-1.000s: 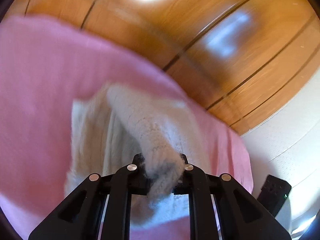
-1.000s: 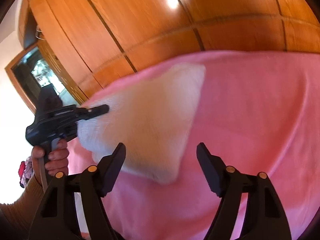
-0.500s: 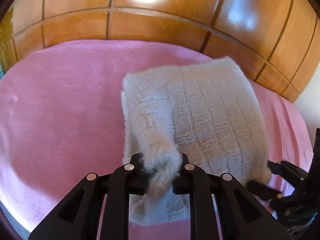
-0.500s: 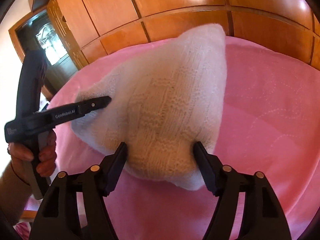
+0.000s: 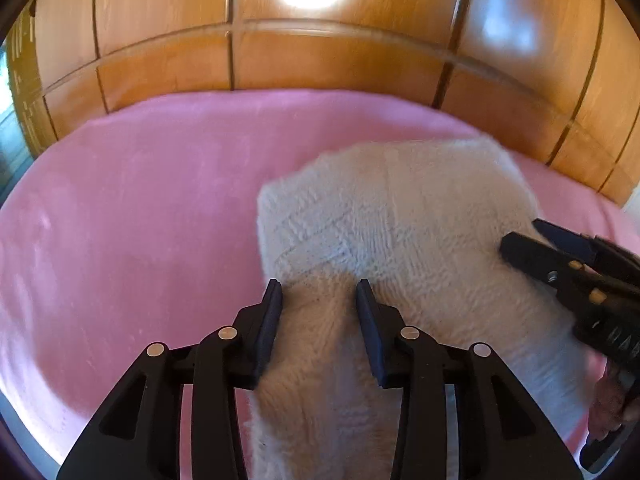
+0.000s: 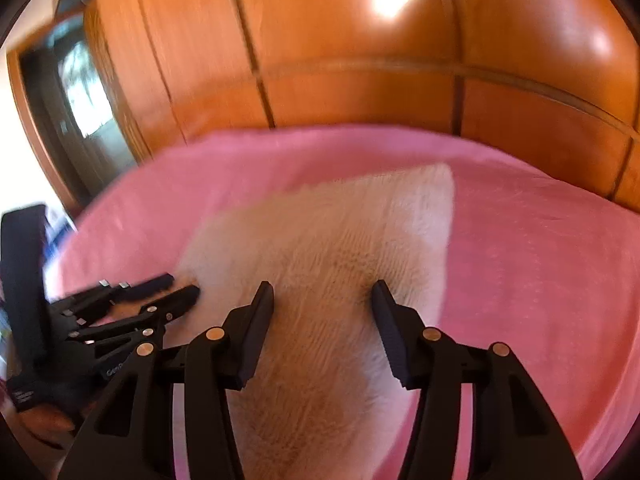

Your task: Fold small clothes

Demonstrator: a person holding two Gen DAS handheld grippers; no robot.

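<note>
A cream knitted garment [image 5: 400, 220] lies folded on a pink blanket [image 5: 140, 200]. My left gripper [image 5: 319, 292] is open, its fingers on either side of a fold of the knit at the garment's near edge. My right gripper [image 6: 323, 294] is open over the same garment [image 6: 332, 248], which passes between and under its fingers. The right gripper also shows in the left wrist view [image 5: 568, 256], at the garment's right edge. The left gripper shows in the right wrist view [image 6: 176, 292], at the garment's left edge.
Glossy wooden wardrobe panels [image 5: 320, 68] stand right behind the blanket. A dark doorway or mirror [image 6: 80, 112] is at the far left of the right wrist view. The pink blanket [image 6: 540, 260] spreads wide to both sides of the garment.
My left gripper has opened and let go of the knit fold it was pinching. The right gripper has narrowed a little and moved over the garment. Both views are blurred by motion.
</note>
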